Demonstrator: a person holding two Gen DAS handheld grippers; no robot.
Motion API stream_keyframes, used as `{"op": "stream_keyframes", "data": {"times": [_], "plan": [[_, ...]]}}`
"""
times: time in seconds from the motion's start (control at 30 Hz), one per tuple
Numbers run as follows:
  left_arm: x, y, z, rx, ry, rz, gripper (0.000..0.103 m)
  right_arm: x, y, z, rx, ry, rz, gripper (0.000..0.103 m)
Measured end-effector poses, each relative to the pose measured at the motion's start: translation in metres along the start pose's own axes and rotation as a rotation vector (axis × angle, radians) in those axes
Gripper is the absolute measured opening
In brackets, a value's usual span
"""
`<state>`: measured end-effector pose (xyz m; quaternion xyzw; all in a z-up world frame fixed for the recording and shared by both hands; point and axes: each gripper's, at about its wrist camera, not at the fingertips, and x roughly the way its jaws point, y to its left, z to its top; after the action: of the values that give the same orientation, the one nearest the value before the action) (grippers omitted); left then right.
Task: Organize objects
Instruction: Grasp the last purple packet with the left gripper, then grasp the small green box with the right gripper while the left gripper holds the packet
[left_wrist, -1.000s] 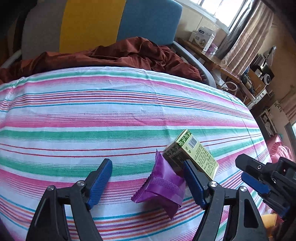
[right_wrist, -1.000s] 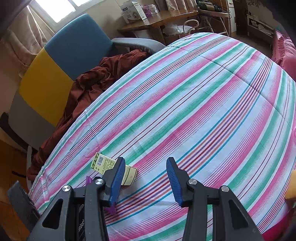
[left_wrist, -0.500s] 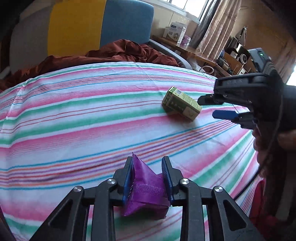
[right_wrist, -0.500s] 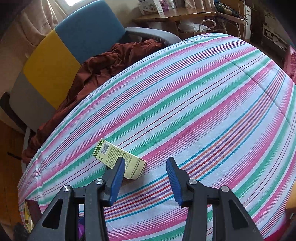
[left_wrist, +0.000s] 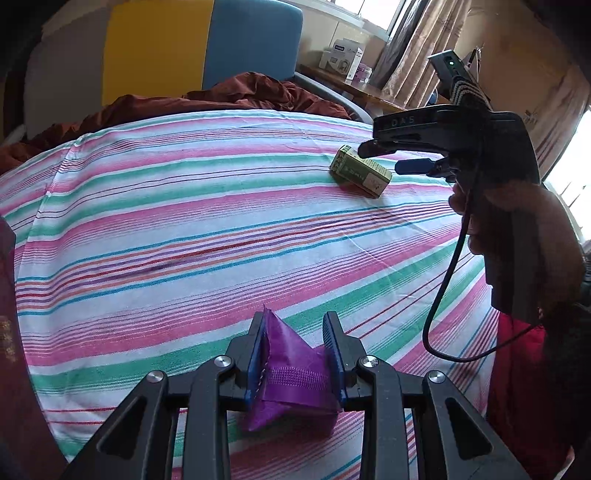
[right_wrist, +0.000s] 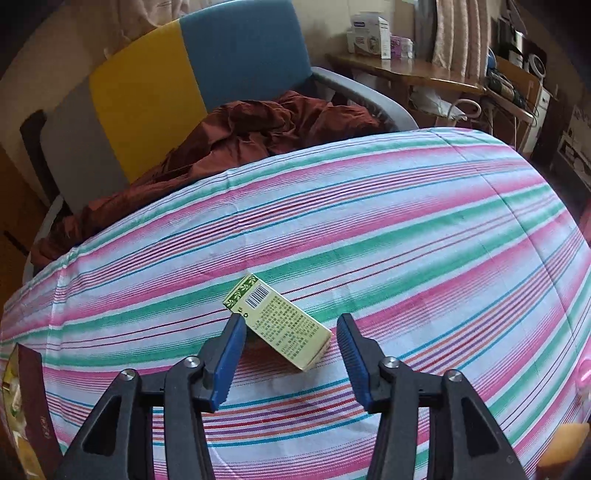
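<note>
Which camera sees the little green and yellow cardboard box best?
The right wrist view: the little green and yellow cardboard box lies close on the striped sheet, barcode and print facing up. The left wrist view shows it far off, small, beside the right gripper.

Striped bedspread in pink, green, blue and white (right_wrist: 406, 206) covers the whole work surface. Beyond its far edge, crumpled rust-brown cloth (right_wrist: 258, 136) lies heaped against a chair back in grey, yellow and blue panels (right_wrist: 177, 85). Wooden side table (right_wrist: 406, 74) carries a white carton (right_wrist: 369, 35), print unreadable, possibly an appliance box; beige curtains (left_wrist: 413, 48) hang behind.
</note>
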<state>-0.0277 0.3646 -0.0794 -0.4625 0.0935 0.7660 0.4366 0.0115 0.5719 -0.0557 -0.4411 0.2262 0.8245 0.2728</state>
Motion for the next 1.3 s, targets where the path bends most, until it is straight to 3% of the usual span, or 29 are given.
{"op": "stream_keyframes", "data": {"times": [0.1, 0.23, 0.43, 0.57, 0.63, 0.67, 0.7, 0.77, 0.8, 1.07, 1.2, 1.3], "plan": [[-0.003, 0.001, -0.002, 0.025, 0.004, 0.007, 0.031, 0.009, 0.009, 0.003, -0.064, 0.000, -0.021, 0.067], [-0.005, 0.004, -0.004, 0.060, 0.017, -0.021, 0.032, 0.019, 0.007, 0.008, -0.082, 0.008, -0.080, 0.067], [-0.012, 0.000, 0.002, 0.092, 0.010, 0.007, 0.033, 0.022, 0.004, 0.009, -0.087, 0.009, -0.080, 0.067], [-0.027, 0.005, 0.004, 0.060, -0.017, 0.000, 0.050, 0.028, 0.006, 0.010, -0.103, 0.023, -0.086, 0.067], [-0.037, 0.009, 0.005, 0.054, -0.033, 0.016, 0.052, 0.030, 0.007, 0.010, -0.110, 0.028, -0.088, 0.067], [-0.042, 0.011, 0.004, 0.051, -0.038, 0.023, 0.053, 0.030, 0.007, 0.010, -0.110, 0.030, -0.070, 0.065], [-0.048, 0.015, 0.003, 0.045, -0.038, 0.032, 0.053, 0.030, 0.007, 0.010, -0.107, 0.036, -0.053, 0.051], [-0.058, 0.021, -0.001, 0.029, -0.026, 0.054, 0.053, 0.031, 0.010, 0.008, -0.113, 0.055, -0.052, 0.032], [-0.063, 0.024, -0.004, 0.021, -0.019, 0.059, 0.053, 0.031, 0.011, 0.007, -0.118, 0.063, -0.054, 0.030], [-0.079, 0.028, -0.039, -0.091, 0.071, -0.012, 0.051, 0.017, 0.026, 0.001, -0.145, 0.063, 0.000, 0.029], [-0.061, 0.016, -0.039, -0.155, 0.119, -0.060, 0.051, 0.012, 0.029, 0.001, -0.147, 0.062, 0.010, 0.029], [-0.049, 0.006, -0.030, -0.178, 0.113, -0.036, 0.052, 0.007, 0.033, 0.001, -0.161, 0.045, 0.021, 0.029]]}}
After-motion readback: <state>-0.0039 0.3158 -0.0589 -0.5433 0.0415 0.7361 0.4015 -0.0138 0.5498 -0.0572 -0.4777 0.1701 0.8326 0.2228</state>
